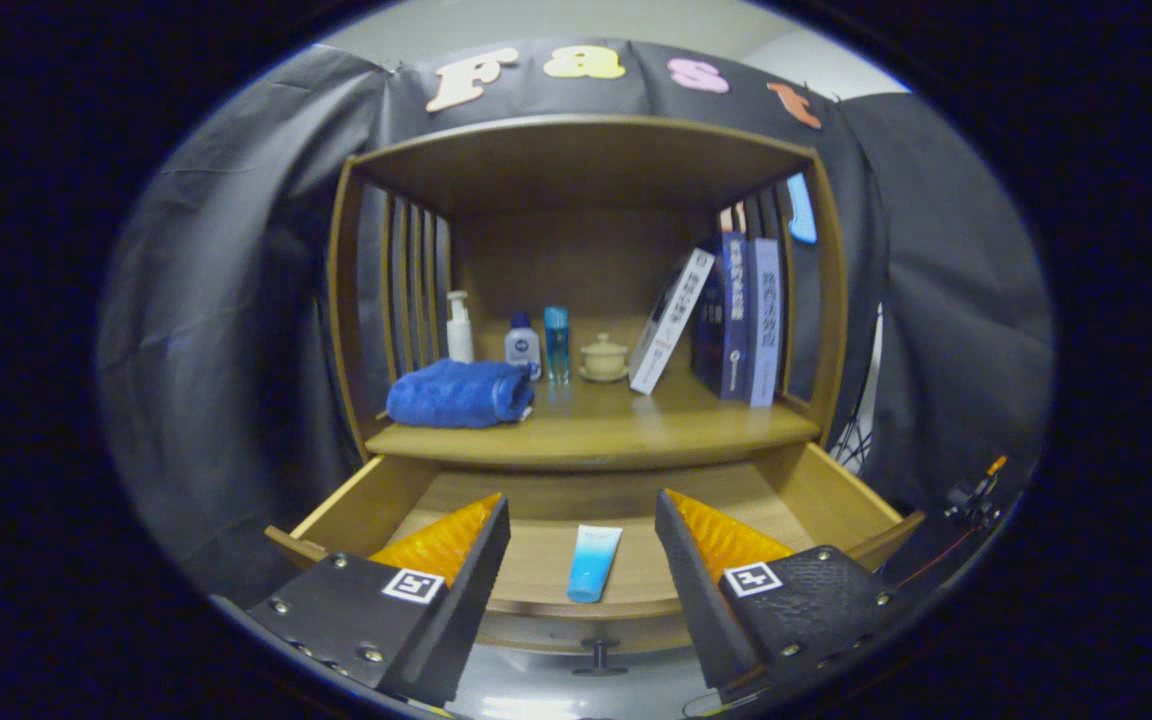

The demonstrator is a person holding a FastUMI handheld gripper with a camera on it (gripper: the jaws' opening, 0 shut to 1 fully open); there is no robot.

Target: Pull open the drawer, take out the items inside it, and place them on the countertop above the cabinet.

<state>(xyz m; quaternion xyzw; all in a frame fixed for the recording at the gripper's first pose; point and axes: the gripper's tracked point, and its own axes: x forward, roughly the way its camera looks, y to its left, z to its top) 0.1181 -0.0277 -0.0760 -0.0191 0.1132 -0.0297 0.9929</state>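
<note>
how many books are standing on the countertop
3, all at the right end of the countertop: a white book leaning right, a dark blue book and a lighter blue book upright. The open gripper hovers over the drawer.

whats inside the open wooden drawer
The open wooden drawer holds one light blue tube, lying flat between the open gripper fingers. The fingers cover both side parts of its floor.

Blue towel (458, 394), three bottles (523, 344), lidded cup (603, 357), books (744, 320) on shelf.
</note>
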